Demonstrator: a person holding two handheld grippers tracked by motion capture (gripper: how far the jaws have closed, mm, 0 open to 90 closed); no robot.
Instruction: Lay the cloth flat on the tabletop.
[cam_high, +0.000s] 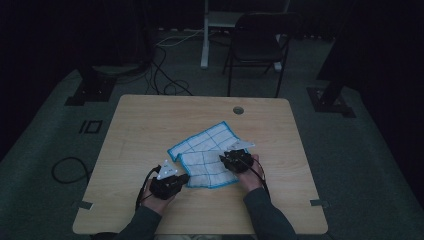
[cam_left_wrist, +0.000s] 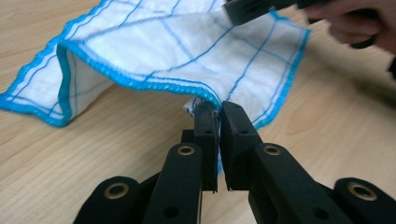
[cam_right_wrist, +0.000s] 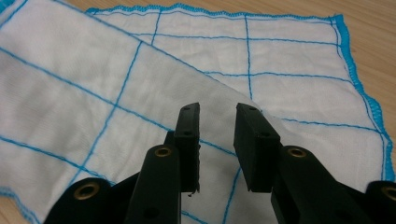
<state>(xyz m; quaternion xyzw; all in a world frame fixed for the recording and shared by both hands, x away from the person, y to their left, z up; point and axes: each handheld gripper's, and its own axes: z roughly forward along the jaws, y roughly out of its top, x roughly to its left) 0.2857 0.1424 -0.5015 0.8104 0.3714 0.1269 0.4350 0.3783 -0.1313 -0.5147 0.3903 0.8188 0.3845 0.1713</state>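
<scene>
A white cloth with blue grid lines and a blue hem lies folded over itself near the middle of the wooden table. My left gripper is at the cloth's near left corner. In the left gripper view, the left gripper is shut on the hem of the cloth, and that edge is lifted off the wood. My right gripper is over the cloth's right part. In the right gripper view, the right gripper stands open just above the folded cloth, with nothing pinched. The right gripper also appears at the far side of the cloth in the left gripper view.
A round cable hole sits near the table's far edge. A dark folding chair stands beyond the table, and cables lie on the floor. The person's forearms enter from the near edge.
</scene>
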